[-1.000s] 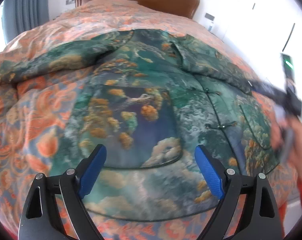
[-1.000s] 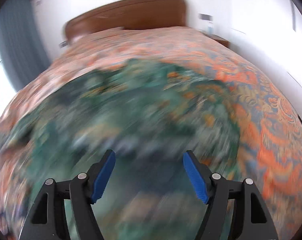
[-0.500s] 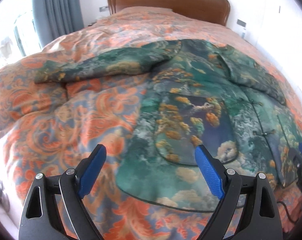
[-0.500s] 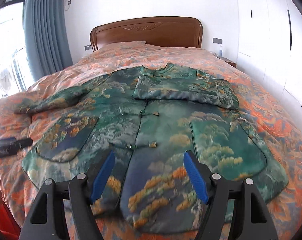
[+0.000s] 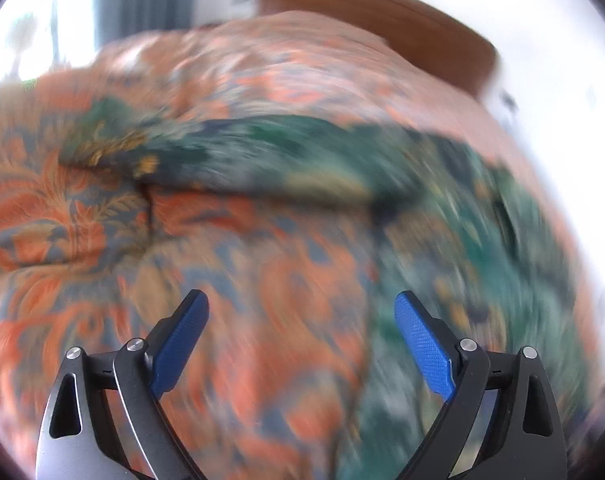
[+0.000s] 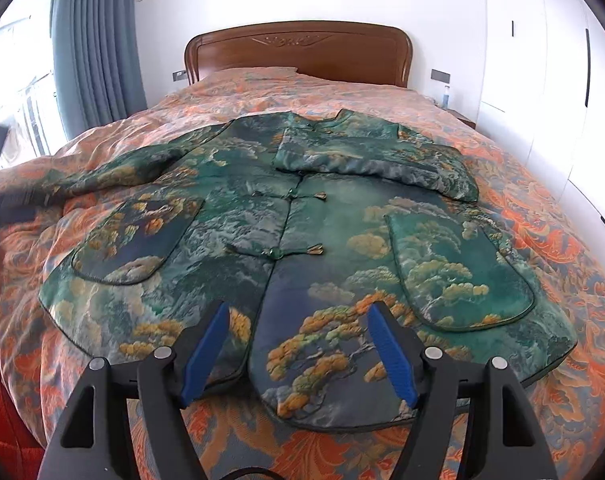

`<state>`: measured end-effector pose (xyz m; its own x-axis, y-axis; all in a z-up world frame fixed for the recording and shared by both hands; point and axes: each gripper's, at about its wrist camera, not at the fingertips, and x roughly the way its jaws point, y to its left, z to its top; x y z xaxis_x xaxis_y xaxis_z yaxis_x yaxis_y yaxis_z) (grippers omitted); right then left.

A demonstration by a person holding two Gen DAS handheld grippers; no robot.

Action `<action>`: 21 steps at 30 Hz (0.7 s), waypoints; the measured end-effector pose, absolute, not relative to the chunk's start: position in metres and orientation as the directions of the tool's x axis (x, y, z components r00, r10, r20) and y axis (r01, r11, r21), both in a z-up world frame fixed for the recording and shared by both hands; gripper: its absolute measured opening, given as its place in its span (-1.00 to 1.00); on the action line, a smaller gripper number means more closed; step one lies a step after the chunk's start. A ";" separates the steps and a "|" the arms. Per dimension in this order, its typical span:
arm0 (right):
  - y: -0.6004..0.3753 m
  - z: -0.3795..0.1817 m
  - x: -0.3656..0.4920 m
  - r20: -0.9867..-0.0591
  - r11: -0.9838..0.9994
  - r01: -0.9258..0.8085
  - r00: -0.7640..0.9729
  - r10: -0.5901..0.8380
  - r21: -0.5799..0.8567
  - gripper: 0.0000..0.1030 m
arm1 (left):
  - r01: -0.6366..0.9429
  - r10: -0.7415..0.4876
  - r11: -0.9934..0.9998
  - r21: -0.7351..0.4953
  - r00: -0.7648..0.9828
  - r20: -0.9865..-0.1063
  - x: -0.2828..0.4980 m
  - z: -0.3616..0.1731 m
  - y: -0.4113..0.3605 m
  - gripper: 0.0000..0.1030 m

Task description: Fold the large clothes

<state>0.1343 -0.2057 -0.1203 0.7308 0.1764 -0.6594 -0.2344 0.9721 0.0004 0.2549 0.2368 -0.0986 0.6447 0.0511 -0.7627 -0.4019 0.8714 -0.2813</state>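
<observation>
The jacket [image 6: 286, 216] lies flat across the bed [image 6: 562, 248], hem at the foot edge. It looks padded, satiny and slippery; pinch the outstretched sleeve cuff [image 5: 102, 148]. Both grippers [image 5: 302, 340] [image 6: 298, 352] gape, empty.

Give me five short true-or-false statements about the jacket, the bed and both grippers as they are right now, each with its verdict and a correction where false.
1. The green padded jacket with a landscape print lies front-up on the orange floral quilt. True.
2. Both sleeves lie stretched out to the sides. False: the sleeve at image right is folded across the chest; only the sleeve at image left is extended.
3. The right gripper is clamped on the hem. False: its jaws are open and hold nothing.
4. The left gripper is open and empty. True.
5. The brown wooden headboard stands beyond the collar. True.
</observation>
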 end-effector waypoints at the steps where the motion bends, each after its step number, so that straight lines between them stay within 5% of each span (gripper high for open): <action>1: -0.205 -0.121 0.133 -0.662 0.972 -0.236 0.729 0.177 0.000 0.43 | -0.467 0.043 0.814 -0.345 0.641 -0.766 0.265 -0.104 0.272 0.84; 6: -0.203 -0.128 0.127 -0.671 0.969 -0.246 0.719 0.179 -0.004 0.43 | -0.671 0.053 0.546 -0.501 0.624 -0.779 0.283 -0.138 0.376 0.79; 8: -0.200 -0.132 0.126 -0.679 0.967 -0.253 0.712 0.181 -0.007 0.43 | -0.718 0.100 0.452 -0.528 0.630 -0.771 0.283 -0.146 0.398 0.36; 9: -0.199 -0.133 0.126 -0.682 0.966 -0.257 0.709 0.183 -0.008 0.43 | -0.726 0.114 0.438 -0.531 0.630 -0.768 0.284 -0.147 0.403 -0.43; 10: -0.198 -0.135 0.126 -0.686 0.964 -0.264 0.704 0.185 -0.011 0.43 | -0.734 0.122 0.447 -0.511 0.616 -0.778 0.289 -0.146 0.404 -0.85; 16: -0.192 -0.138 0.118 -0.672 0.958 -0.286 0.713 0.201 -0.017 0.43 | -0.619 0.361 0.762 -0.190 0.649 -0.669 0.308 -0.068 0.300 -0.87; 21: -0.196 -0.136 0.117 -0.650 0.964 -0.267 0.731 0.209 0.011 0.43 | -0.328 0.352 0.934 0.141 0.783 -0.513 0.310 -0.029 0.142 -0.84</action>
